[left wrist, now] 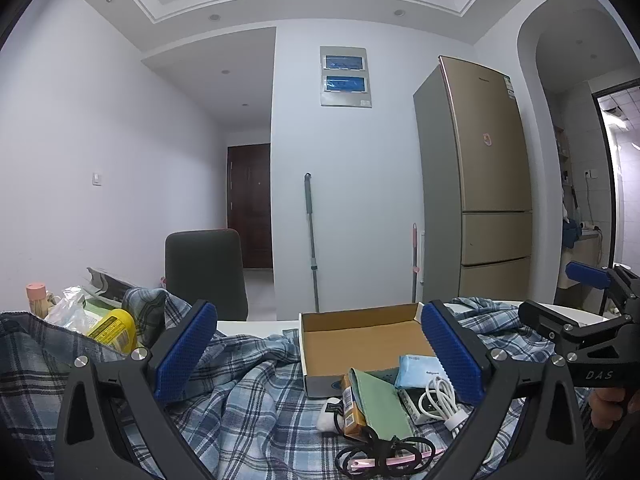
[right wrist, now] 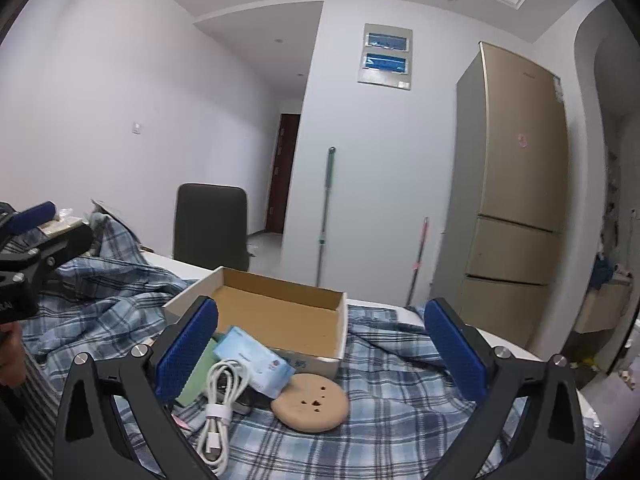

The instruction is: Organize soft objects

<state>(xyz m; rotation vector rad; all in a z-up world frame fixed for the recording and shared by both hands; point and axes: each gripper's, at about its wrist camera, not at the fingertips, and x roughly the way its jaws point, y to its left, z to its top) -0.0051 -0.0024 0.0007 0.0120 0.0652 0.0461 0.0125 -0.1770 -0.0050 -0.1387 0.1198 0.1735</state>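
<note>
1. The left gripper (left wrist: 320,354) has its blue-padded fingers (left wrist: 184,354) spread wide apart, with nothing clamped between them.
2. The right gripper (right wrist: 322,350) likewise holds its fingers (right wrist: 186,350) fully apart and grips nothing.
3. A blue plaid cloth (left wrist: 248,404) lies rumpled across the desk (left wrist: 256,326), under almost everything else.
4. An open cardboard box (left wrist: 360,340), empty inside, sits on the cloth ahead of both grippers; in the left wrist view it falls in the gap between the fingers.
5. A pale blue tissue pack (right wrist: 254,360) lies at the box's near edge. In the right wrist view it is just beside the left-hand finger; in the left wrist view it is next to the right-hand finger.
6. A coiled white cable (right wrist: 222,396) lies in front of the tissue pack, bound by a white strap.
7. A green flat pouch (left wrist: 380,404) lies beside the cable, partly over an orange packet (left wrist: 350,404).
8. A round tan pad (right wrist: 310,402) with small holes rests on the cloth near the box's front corner, between the right gripper's fingers and touching neither.
9. Black hair ties (left wrist: 384,454) and a pink item lie nearest the left wrist camera.
10. A yellow bottle (left wrist: 114,330) lies on the cloth to the left, beyond the left gripper's left-hand finger.
11. A dark chair (right wrist: 212,226) stands behind the desk.
</note>
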